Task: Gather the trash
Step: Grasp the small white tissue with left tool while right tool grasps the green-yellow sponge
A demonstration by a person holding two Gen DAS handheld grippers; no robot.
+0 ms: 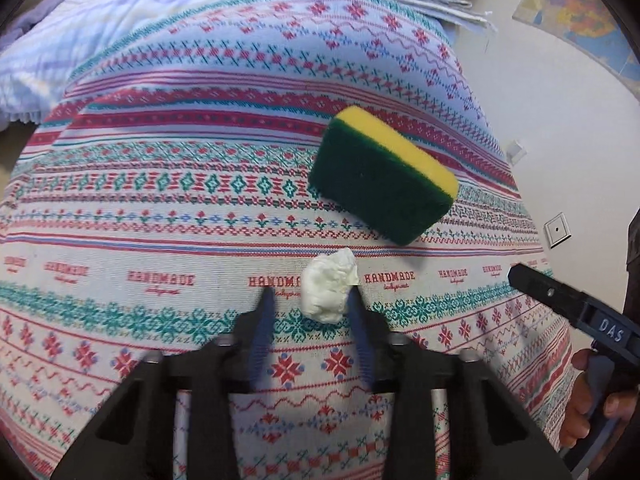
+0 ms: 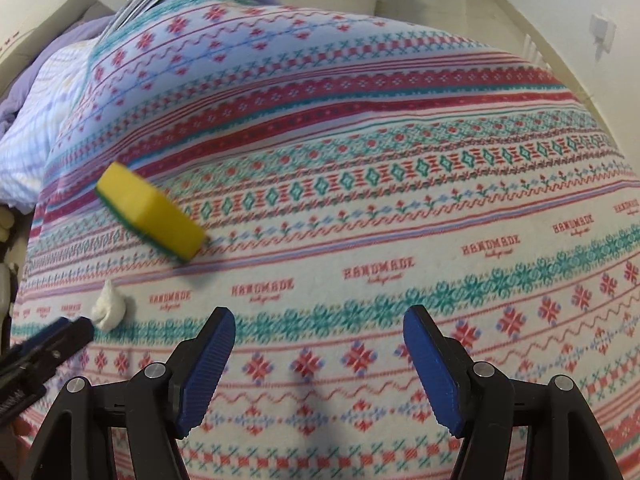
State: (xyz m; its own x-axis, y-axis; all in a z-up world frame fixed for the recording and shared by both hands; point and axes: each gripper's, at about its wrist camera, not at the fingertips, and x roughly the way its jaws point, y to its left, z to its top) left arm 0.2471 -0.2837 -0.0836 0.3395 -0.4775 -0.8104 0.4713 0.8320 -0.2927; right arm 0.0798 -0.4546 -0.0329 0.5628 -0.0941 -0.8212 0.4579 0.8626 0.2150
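A crumpled white paper ball [image 1: 328, 292] lies on the patterned tablecloth [image 1: 160, 208]. My left gripper [image 1: 311, 300] is open, its blue-padded fingers on either side of the ball; the right finger touches it, the left stands apart. The ball also shows in the right wrist view [image 2: 109, 308], with the left gripper's tip [image 2: 68, 334] at it. A green and yellow sponge [image 1: 380, 176] lies just beyond the ball; it shows too in the right wrist view [image 2: 154, 216]. My right gripper [image 2: 319, 320] is open and empty over the cloth, to the right of the ball.
The right gripper's black body [image 1: 576, 304] and the hand holding it sit at the right edge of the left wrist view. A stack of papers [image 1: 436, 0] lies at the table's far corner. A blue-white quilt [image 1: 60, 52] lies past the far left edge.
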